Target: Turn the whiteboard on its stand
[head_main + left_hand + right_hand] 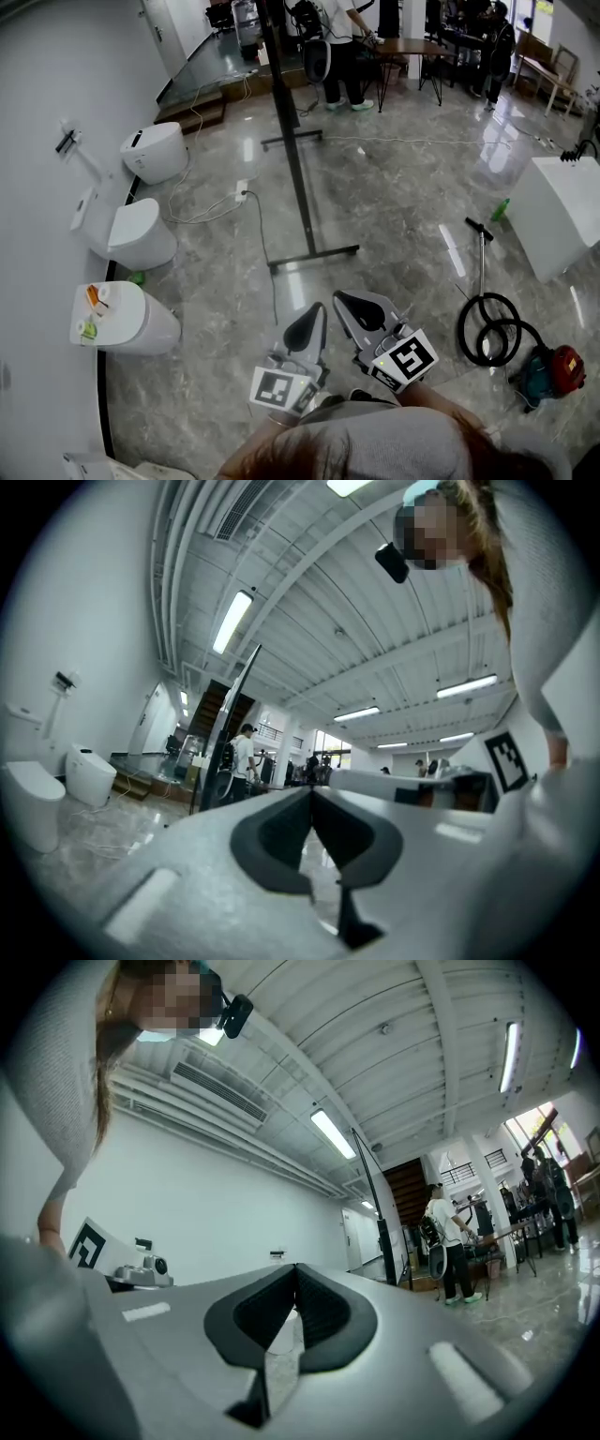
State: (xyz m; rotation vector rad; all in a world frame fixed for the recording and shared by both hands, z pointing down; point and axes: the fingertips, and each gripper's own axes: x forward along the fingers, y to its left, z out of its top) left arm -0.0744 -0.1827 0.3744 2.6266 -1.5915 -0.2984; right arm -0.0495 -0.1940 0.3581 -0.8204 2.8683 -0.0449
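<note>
- A glossy grey marble floor (403,197) is edged with rounded white toilets (141,234).
- The dark-framed whiteboard (292,159) is viewed edge-on.
- The left tongs (311,797) and right tongs (296,1271) are closed, empty.

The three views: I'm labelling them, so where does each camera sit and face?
Head view: on the person's head, steeply down at the floor, whiteboard, left gripper, right gripper; grey top below.
Left gripper view: on that gripper, along its shut jaws into the hall; grey top at right.
Right gripper view: on that gripper, along its shut jaws toward the white wall; grey top at left.
Shared: both gripper views catch the whiteboard edge-on and a bystander in white.
</note>
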